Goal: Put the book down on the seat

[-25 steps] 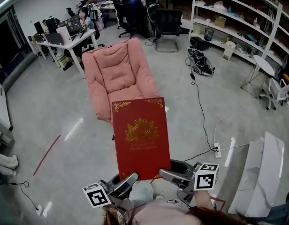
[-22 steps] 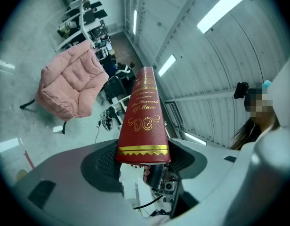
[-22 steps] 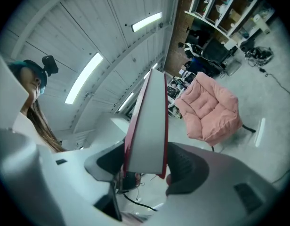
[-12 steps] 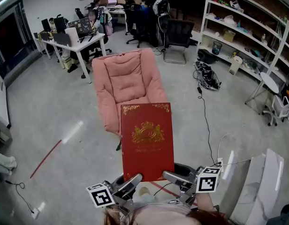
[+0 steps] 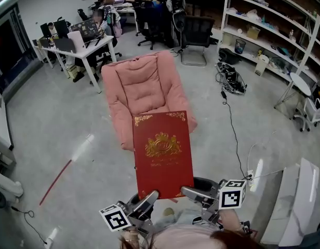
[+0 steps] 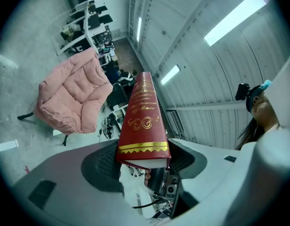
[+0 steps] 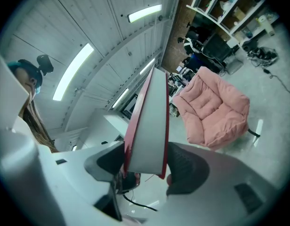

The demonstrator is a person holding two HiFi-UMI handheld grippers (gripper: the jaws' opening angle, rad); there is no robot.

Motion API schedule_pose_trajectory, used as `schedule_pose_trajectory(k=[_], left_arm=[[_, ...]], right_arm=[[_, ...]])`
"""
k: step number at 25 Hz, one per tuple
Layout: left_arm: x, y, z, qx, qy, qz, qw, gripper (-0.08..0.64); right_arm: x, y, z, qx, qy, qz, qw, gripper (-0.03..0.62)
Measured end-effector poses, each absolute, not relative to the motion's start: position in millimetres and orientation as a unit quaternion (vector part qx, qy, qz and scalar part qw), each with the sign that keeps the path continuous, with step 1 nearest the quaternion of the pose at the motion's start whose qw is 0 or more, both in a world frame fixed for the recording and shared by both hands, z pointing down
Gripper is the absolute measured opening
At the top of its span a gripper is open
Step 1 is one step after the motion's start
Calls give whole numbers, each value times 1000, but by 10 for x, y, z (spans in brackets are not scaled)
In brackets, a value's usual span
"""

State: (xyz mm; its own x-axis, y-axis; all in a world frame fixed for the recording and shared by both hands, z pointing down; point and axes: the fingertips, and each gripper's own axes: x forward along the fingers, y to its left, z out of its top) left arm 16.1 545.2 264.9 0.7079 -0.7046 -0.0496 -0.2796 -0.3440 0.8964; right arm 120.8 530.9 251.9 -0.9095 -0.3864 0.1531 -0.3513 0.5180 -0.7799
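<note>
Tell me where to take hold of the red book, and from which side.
Grip the red book at its near short edge, one gripper per corner, coming from the person's side. It is held flat, cover up, its far end reaching toward the pink armchair. The left gripper clamps the spine corner and the right gripper the page-edge corner, jaws across its thickness.

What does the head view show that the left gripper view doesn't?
Head view only: the red book's front cover with its gold crest, and the left gripper's marker cube.
Left gripper view only: the book's spine with gold lettering, the ceiling lights, and the jaws pressed on the book's near end.
Both: the book, the pink armchair and the desks.
</note>
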Motion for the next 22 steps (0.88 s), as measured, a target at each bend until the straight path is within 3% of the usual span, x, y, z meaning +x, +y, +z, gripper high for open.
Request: schedule_pose_trajectory(k=[16, 22], left_arm=[[151, 4561, 3160, 775, -331, -220, 492, 273], [233, 3850, 2923, 767, -341, -217, 499, 273]], right_arm=[[1195, 4357, 3041, -194, 872, -449, 6, 287], [1279, 3628, 2811, -187, 868, -459, 3, 287]])
